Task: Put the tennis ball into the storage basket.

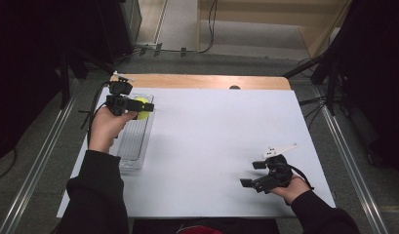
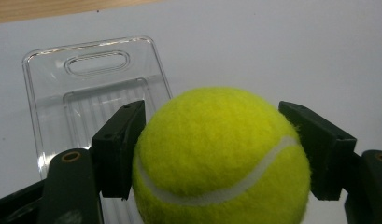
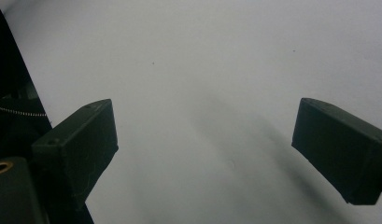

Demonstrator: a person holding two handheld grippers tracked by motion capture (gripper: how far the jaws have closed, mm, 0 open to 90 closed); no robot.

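The left gripper [image 2: 212,154] has its jaws clamped on a ball [image 2: 221,158], one pad on each side of it. The ball is yellow-green felt with a white seam curving across its lower half. In the high view the left gripper [image 1: 138,108] holds the ball [image 1: 143,108] above the far end of the tray [image 1: 131,146], clear of the tray floor.

The tray is clear plastic, long and narrow, with a ribbed floor and a slot handle [image 2: 97,63] at its far end. It lies near the left edge of the table [image 1: 211,136], lengthwise away from the person. The left hand [image 1: 107,127] reaches over the tray's left rim.

The right gripper [image 3: 205,154] has its jaws spread wide, with nothing between them. In the high view the right gripper [image 1: 251,174] sits well apart from the tray, toward the near right corner of the table, its jaws pointing back toward the tray side. The right hand [image 1: 289,187] grips it from behind. A wooden strip [image 1: 202,81] runs beyond the tray's far end.
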